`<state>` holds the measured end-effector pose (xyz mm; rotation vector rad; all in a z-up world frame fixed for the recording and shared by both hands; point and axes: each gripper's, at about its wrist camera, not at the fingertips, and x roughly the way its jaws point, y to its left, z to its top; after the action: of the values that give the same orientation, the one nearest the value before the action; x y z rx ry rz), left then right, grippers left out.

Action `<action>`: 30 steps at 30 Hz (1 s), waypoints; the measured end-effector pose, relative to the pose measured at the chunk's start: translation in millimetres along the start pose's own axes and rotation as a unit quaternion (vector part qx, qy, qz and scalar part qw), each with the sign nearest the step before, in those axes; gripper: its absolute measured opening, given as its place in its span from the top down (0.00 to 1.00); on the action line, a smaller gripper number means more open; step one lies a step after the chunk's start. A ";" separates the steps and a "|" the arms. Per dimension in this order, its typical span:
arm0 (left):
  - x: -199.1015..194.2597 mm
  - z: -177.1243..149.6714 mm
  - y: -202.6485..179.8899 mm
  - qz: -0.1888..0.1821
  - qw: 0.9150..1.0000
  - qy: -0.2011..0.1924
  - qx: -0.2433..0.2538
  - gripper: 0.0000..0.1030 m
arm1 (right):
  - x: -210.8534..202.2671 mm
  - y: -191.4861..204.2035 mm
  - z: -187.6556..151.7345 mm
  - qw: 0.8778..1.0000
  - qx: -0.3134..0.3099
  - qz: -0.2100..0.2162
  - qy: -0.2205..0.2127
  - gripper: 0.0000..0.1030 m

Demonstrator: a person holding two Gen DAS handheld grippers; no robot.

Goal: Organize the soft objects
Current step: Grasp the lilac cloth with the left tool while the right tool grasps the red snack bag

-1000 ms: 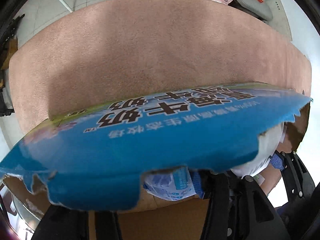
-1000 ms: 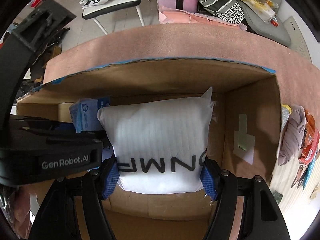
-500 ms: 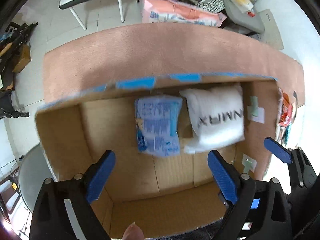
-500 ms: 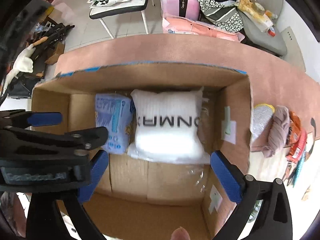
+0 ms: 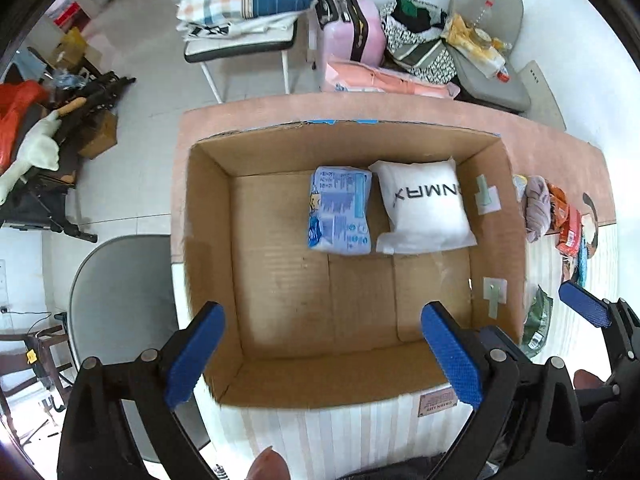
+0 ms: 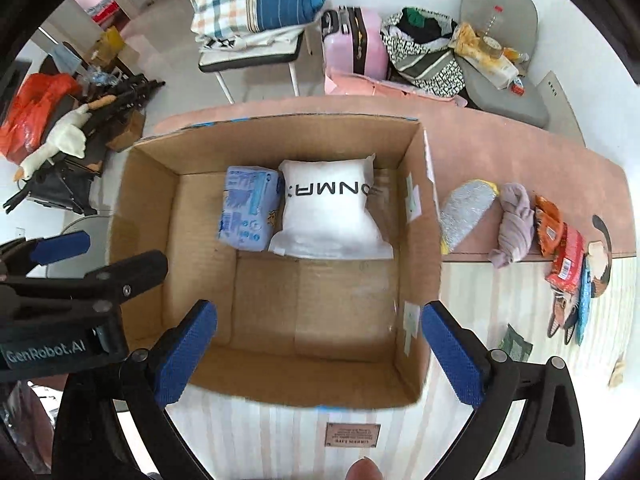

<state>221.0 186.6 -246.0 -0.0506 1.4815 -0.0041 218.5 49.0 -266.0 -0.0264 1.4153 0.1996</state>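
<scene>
A: Open brown corrugated cardboard box (image 6: pixel 412 240) fills mid-frame in both views; inside, against its far wall, a white puffy plastic-wrapped pillow pack with black lettering (image 6: pixel 330 216) and a light-blue crinkly printed soft pack (image 6: pixel 248 208), touching side by side; probably packed tight into one end to leave floor free for more.

B: Grippers?

A: Left gripper (image 5: pixel 320 356) jaws wide apart, nothing between the blue textured pads; right gripper (image 6: pixel 316 356) same, spread and empty; both hover above the near box edge at bottom of frame.

B: What's left to sort?

A: Right of the box on the pink felt-like tabletop (image 6: pixel 500 148): a flat silver-grey scrubby pad with yellow edge (image 6: pixel 466 216), a bunched mauve knit cloth (image 6: pixel 516 226), then shiny orange-red snack packets (image 6: pixel 560 244) further right; all outside the box; I'd judge the pad or cloth goes next, being limp and easy to pinch; near half of the box floor is bare.
</scene>
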 end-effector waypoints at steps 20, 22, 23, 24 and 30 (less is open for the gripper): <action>-40.4 39.1 -186.0 0.032 0.990 -0.086 0.110 0.03 | -86.2 -183.4 -26.2 0.990 0.119 0.031 -0.071 0.00; -9.7 58.2 -224.4 0.045 0.987 -0.062 0.143 0.03 | -74.8 -231.9 -25.6 0.987 0.153 0.011 -0.055 0.00; 4.0 65.6 -239.0 0.049 0.985 -0.050 0.158 0.02 | -68.6 -255.1 -24.0 0.984 0.169 0.003 -0.047 0.00; 19.2 72.4 -254.8 0.054 0.983 -0.037 0.172 0.02 | -61.2 -276.8 -23.1 0.982 0.183 -0.004 -0.039 0.00; 111.6 108.6 -328.2 0.069 0.971 0.040 0.223 0.03 | -6.0 -388.5 -12.6 0.968 0.249 -0.016 0.012 0.01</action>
<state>348.4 -141.7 -335.5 0.4216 1.5321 -0.2295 265.1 -335.4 -301.1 0.3622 1.4539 -0.1874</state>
